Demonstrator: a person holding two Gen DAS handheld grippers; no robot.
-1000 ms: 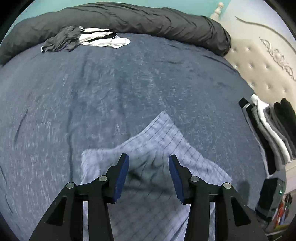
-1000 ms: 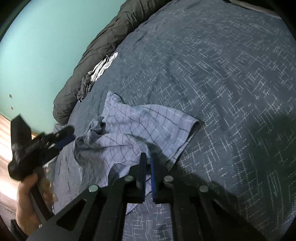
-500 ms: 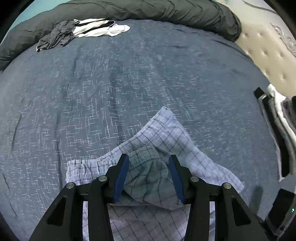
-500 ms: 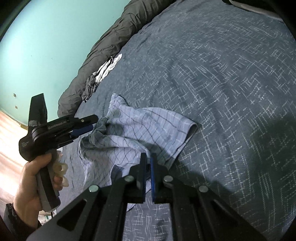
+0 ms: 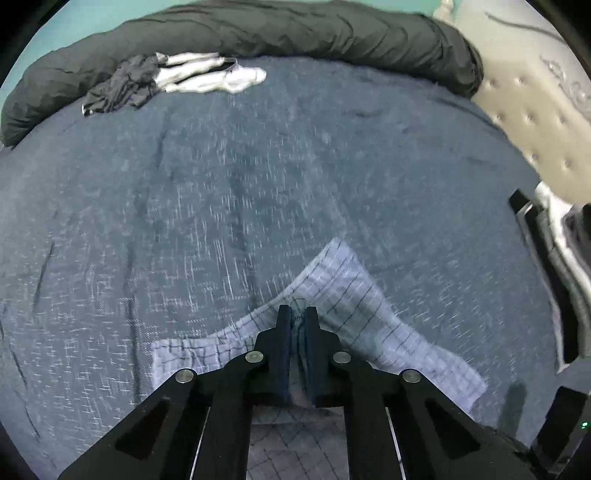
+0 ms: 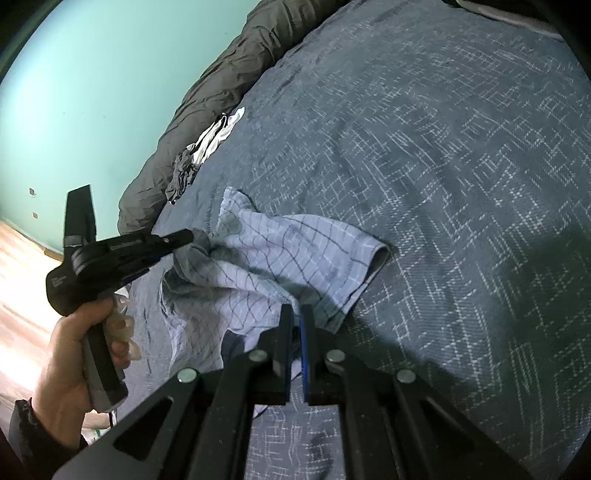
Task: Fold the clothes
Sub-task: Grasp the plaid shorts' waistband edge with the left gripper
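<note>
Writing: pale lettering on the body of the left gripper (image 6: 186, 236), seen at left centre of the right wrist view — too small to read. No other labels legible.

Hidden or unclear: the near part of the checked cloth (image 5: 354, 291) is cut off behind the left gripper's (image 5: 297, 314) black frame at the bottom of the left wrist view. A stack of folded clothes (image 5: 543, 254) runs off the right edge. That view is motion-blurred.

Checked cloth (image 6: 295, 254): thin, pale blue with dark grid lines, rumpled, lying at lower centre on the bedspread (image 5: 258, 184) — dark blue weave with white flecks. Left gripper's pads are together, pinching a raised fold of it. Right gripper (image 6: 293, 314) has its blue-faced pads nearly together on the cloth's near edge.

Upper left: crumpled dark and white garments (image 5: 166, 77) against a rolled dark duvet (image 5: 295, 33). Tufted beige headboard (image 5: 535, 118) at upper right.
</note>
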